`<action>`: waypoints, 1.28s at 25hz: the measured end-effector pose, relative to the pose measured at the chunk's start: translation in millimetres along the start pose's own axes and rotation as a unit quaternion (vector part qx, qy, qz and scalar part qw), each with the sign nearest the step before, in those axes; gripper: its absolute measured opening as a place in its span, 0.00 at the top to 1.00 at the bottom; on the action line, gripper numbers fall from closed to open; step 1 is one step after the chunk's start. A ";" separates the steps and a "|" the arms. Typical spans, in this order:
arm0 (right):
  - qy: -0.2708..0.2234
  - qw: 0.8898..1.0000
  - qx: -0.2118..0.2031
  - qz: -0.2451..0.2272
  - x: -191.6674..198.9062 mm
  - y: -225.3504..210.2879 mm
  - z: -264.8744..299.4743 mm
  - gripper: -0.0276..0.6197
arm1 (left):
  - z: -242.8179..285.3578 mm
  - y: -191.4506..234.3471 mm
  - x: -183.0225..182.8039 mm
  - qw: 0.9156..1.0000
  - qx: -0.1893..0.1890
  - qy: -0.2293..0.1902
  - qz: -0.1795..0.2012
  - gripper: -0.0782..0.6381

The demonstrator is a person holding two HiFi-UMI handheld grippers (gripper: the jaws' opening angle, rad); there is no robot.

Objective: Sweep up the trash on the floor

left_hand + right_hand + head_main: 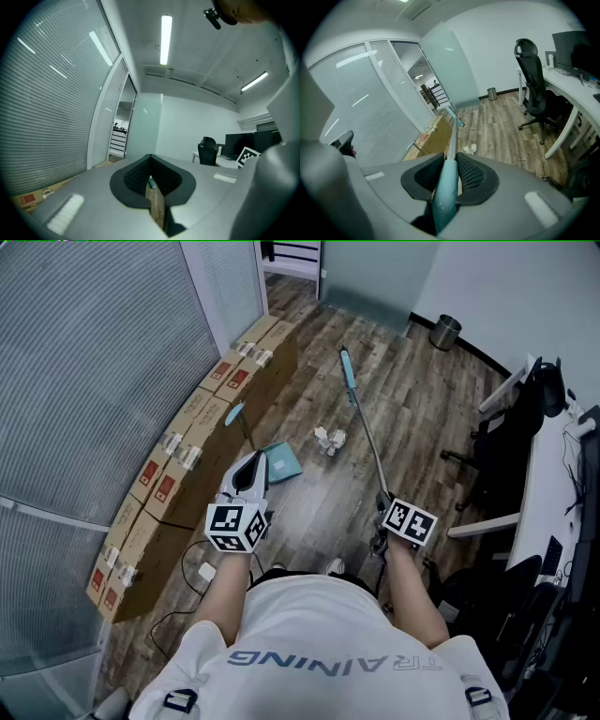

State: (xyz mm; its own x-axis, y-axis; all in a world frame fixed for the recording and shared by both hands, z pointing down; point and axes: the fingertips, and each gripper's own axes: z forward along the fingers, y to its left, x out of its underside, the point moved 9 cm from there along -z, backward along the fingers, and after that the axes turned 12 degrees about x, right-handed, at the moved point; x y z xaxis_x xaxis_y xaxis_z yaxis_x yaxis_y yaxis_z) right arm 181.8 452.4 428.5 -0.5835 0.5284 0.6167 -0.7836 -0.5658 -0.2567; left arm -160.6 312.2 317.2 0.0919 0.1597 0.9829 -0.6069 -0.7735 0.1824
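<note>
Left claw (150, 161) is pinched fully closed on the thin dustpan handle (235, 413); right claw (450, 158) clamps the broom handle (444, 190).

Matt wood-plank floor (412, 399), crumpled paper trash (329, 439), cardboard boxes (202, 418).

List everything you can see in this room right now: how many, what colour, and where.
crumpled paper trash: one small cluster, white, on the wood floor ahead of the person
broom: one, teal head and grip, reaching past the trash
dustpan: one, teal, long-handled, left of the trash
cardboard boxes: a row of several, brown with red labels, along the glass wall at left
bin: one, grey metal, far wall
office chair: one, black, at the desk
desk: one, white, right side
plug: one, white, on the floor near the boxes
left gripper: shut on the dustpan's handle
right gripper: shut on the broom's grip
</note>
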 end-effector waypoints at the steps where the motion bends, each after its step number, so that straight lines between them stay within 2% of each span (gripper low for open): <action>1: 0.001 1.000 0.000 0.001 0.3 0.1 0.2 0.79 | 0.2 -0.1 -0.1 1.000 0.001 0.001 0.000 0.89; 14: 0.003 1.000 -0.009 0.003 -7.0 -11.0 3.8 0.79 | 6.3 -9.4 1.7 1.000 -0.008 0.006 -0.005 0.89; 25: 0.010 0.999 -0.032 0.012 -19.5 -46.5 31.1 0.79 | 27.6 -32.8 17.5 1.000 -0.026 0.017 0.002 0.89; 32: 0.046 0.999 -0.019 0.015 -20.4 -56.7 53.9 0.79 | 43.6 -23.1 27.9 0.999 -0.036 0.035 -0.012 0.89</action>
State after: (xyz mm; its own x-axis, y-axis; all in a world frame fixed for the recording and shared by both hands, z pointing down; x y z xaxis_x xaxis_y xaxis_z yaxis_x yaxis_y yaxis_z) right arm 249.6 439.6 470.5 -0.6226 0.5677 0.5385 -0.7719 -0.5587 -0.3035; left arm -109.6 307.8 341.6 0.0539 0.2224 0.9735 -0.6609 -0.7228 0.2017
